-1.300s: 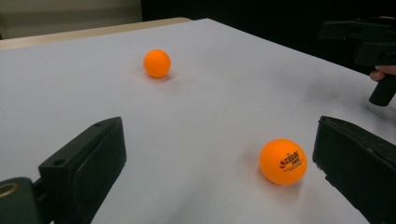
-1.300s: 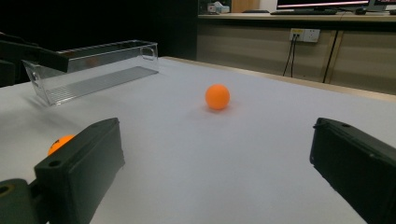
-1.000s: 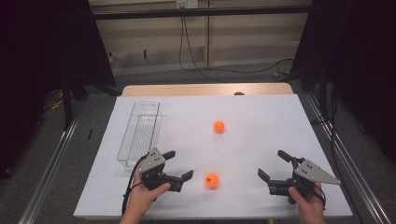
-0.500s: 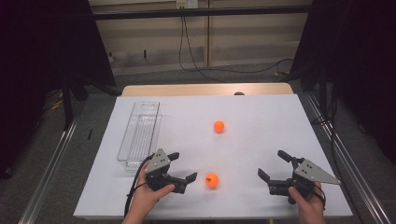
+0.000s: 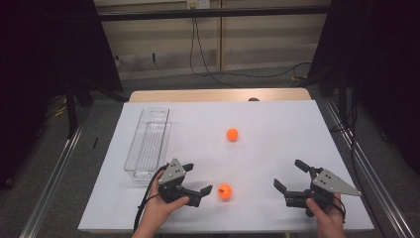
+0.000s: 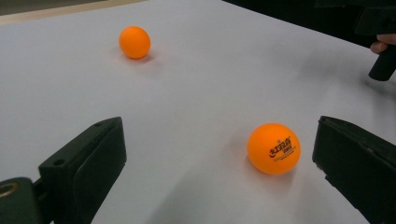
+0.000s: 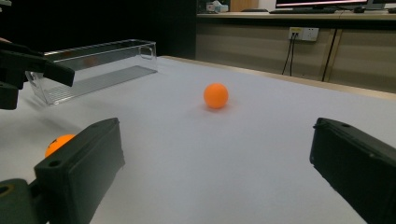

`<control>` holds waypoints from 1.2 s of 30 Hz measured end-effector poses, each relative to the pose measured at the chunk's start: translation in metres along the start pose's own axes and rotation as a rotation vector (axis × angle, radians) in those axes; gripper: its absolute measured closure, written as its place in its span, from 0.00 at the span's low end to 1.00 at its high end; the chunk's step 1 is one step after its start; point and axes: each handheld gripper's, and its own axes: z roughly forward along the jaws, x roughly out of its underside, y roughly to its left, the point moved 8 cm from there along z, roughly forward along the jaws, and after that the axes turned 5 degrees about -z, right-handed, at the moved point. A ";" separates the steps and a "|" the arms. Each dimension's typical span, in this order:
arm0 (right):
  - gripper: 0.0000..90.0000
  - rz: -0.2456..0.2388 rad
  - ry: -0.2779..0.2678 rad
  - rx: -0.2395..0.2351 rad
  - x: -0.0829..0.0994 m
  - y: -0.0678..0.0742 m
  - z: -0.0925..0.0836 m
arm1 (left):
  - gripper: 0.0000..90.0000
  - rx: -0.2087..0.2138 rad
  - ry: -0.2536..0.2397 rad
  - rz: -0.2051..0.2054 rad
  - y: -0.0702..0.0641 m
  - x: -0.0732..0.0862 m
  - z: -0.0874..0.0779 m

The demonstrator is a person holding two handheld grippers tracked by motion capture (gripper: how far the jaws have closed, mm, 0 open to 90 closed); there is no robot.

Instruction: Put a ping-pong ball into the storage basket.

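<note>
— Where's the near ball (image 5: 225, 191)?
— On the table (image 5: 277, 148), just off the left claw (image 5: 197, 179), jaws wide, empty.
— Anything around?
— Far ball (image 5: 232, 134), tray (image 5: 147, 144) (clear plastic); right claw (image 5: 292, 179) agape, well apart.

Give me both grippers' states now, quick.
Left gripper: open, holding nothing, near ball between its jaws.
Right gripper: open, holding nothing.
</note>
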 end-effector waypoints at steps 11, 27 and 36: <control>0.02 -0.003 0.001 -0.001 0.000 0.000 0.000 | 0.03 0.006 0.027 0.014 -0.003 0.003 0.003; 0.02 -0.002 0.001 -0.001 0.000 0.000 0.000 | 0.03 0.012 0.045 0.014 -0.006 0.005 0.005; 0.02 0.002 -0.001 0.002 0.000 -0.001 -0.001 | 0.03 0.013 0.058 0.011 -0.007 0.004 0.006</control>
